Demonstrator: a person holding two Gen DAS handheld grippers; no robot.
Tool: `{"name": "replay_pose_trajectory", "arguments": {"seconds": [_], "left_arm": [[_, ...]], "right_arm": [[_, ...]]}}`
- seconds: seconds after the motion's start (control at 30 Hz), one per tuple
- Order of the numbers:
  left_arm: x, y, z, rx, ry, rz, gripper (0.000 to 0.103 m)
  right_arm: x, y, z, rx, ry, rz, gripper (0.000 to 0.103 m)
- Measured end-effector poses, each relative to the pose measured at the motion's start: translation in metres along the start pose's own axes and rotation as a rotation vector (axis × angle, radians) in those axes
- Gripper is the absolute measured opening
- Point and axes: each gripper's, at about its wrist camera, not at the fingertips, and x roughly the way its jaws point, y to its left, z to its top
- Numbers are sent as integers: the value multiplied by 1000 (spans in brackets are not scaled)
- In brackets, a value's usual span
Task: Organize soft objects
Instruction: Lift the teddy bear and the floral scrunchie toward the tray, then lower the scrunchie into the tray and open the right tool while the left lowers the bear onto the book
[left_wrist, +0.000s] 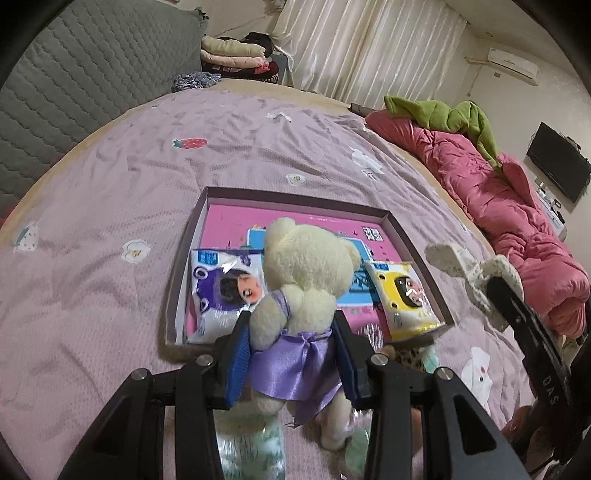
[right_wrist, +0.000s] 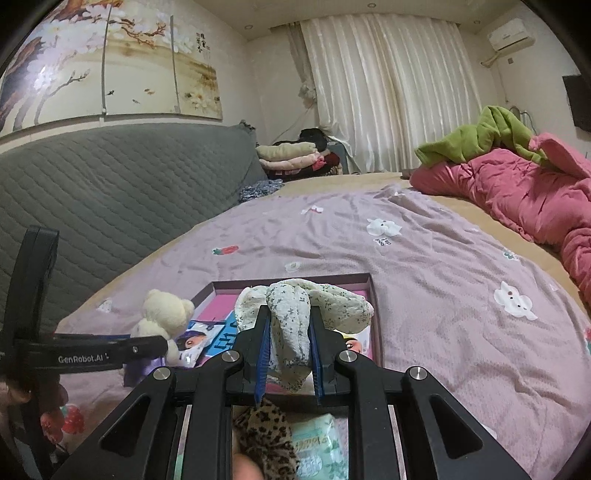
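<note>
A cream teddy bear (left_wrist: 310, 266) in a purple satin dress hangs above the near edge of a shallow box tray (left_wrist: 295, 195). My left gripper (left_wrist: 291, 321) is shut on the bear's body, blue pads pressing both sides. Inside the pink-floored tray lie a purple-and-white packet (left_wrist: 221, 291) and a yellow packet (left_wrist: 406, 295). My right gripper (right_wrist: 290, 317) is shut on a white floral cloth toy (right_wrist: 332, 302) with floppy ears, held over the tray's near side (right_wrist: 365, 280). The bear (right_wrist: 166, 310) and left gripper (right_wrist: 162, 343) show at the left of the right wrist view.
A leopard-print item (right_wrist: 266, 424) and a pale green packet (right_wrist: 321, 443) lie on the lilac bedspread under the grippers. A crumpled pink quilt (left_wrist: 498, 206) with a green garment (left_wrist: 443, 114) fills the right side. A grey quilted headboard (left_wrist: 74, 74) and folded clothes (left_wrist: 232, 55) stand behind.
</note>
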Motion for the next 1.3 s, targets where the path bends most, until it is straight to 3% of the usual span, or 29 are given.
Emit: {"name": "replay_pose_trajectory", "arguments": {"seconds": [0.5, 1.3], "left_arm": [[47, -6, 13, 19, 41, 16, 42], [86, -11, 13, 20, 124, 9, 42]], "right_arm": [[37, -23, -3, 7, 10, -21, 19], [91, -28, -35, -20, 239, -54, 20]]}}
